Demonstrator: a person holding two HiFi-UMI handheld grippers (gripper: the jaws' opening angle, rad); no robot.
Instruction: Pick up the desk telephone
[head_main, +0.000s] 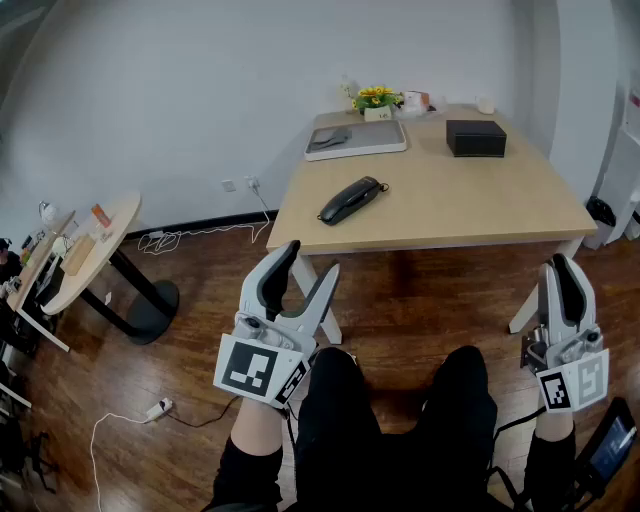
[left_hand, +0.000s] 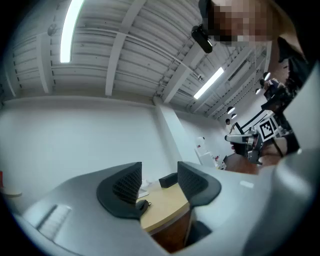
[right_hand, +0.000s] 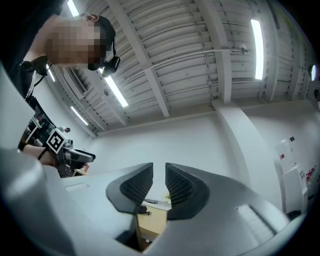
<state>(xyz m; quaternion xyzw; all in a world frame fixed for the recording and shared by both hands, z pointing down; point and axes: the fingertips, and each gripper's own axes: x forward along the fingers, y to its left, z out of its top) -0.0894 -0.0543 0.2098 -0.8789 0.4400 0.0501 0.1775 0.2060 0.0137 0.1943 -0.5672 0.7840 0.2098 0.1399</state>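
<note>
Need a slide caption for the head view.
Left gripper and right gripper short of the table, desk telephone untouched.

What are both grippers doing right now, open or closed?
Left gripper: jaws open, nothing between them.
Right gripper: jaws only a narrow gap apart, nothing held.
</note>
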